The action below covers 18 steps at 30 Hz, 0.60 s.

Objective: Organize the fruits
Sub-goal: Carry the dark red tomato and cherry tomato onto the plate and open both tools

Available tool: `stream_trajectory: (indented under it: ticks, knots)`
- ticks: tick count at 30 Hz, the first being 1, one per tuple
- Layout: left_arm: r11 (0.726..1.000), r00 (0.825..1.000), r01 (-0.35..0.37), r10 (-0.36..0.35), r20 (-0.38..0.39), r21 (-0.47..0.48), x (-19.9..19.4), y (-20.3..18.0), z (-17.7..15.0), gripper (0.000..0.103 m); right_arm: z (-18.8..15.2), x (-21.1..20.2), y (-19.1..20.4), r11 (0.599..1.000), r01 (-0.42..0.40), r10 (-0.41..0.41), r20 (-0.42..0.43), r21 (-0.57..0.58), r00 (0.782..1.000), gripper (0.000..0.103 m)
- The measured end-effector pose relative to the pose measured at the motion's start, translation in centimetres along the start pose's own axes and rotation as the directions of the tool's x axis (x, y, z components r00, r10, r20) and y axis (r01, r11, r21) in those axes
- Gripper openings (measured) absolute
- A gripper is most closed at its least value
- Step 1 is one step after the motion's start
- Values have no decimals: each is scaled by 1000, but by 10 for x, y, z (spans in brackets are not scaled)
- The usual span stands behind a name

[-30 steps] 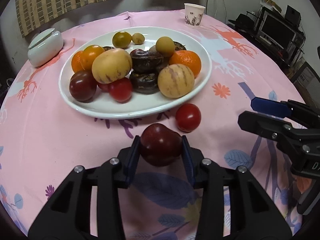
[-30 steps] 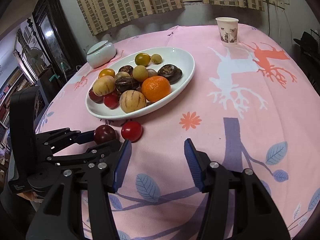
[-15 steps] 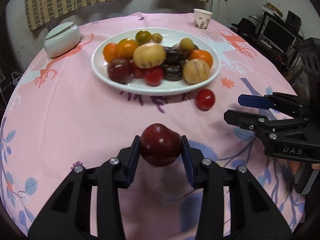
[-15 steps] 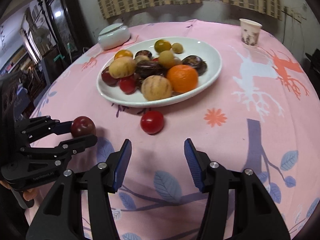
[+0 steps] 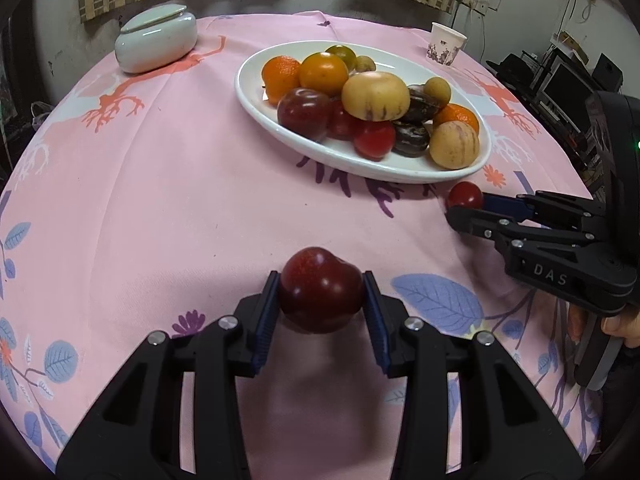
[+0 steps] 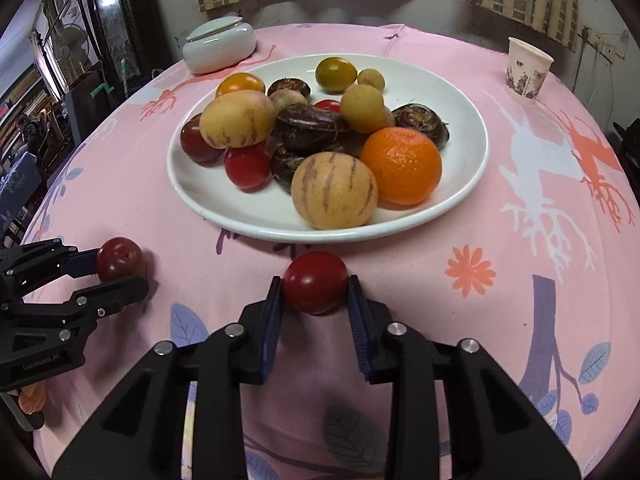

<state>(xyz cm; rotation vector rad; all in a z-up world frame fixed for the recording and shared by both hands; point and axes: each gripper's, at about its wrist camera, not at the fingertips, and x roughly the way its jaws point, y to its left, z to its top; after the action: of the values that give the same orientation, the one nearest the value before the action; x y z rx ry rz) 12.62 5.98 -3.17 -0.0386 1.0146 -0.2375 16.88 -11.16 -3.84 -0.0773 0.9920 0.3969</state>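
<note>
Dark red plum (image 5: 320,290) sits clamped between the blue pads of my left gripper (image 5: 321,300), lifted a little above the pink tablecloth (image 5: 160,200) near the table's near edge. My right gripper (image 6: 314,294) has its pads on either side of the red tomato (image 6: 315,282), which lies on the cloth just beside the near rim of the white plate (image 6: 460,200); the pads look to be touching it, though I cannot tell how firm the grip is, or whether it has left the cloth.

Most of the work appears done: the plate already carries the heap of fruit, with an orange (image 6: 401,165), two striped pepino melons, dark chestnut-like pieces, tomatoes and small longans piled toward its middle. Only these two round fruits are off it, as far as I can see. I judge what is left is to bring both over the rim and set them in the bare near part of the plate. A lidded ceramic jar (image 6: 219,44) and a paper cup (image 6: 528,70) stand near the table's far edge, well apart from the fruit.
</note>
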Motion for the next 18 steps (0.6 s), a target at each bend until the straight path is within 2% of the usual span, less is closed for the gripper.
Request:
stream_trajectory:
  ticks: [10, 18]
  knots:
    - [1000, 1000, 2, -2, 8, 4, -5, -3, 0, 41, -10, -29, -10, 999, -27, 26, 42, 29, 999, 32]
    - [1000, 999, 9, -10, 53, 23, -30, -13, 1, 41, -24, -65, -24, 997, -42, 36, 95, 62, 995, 32]
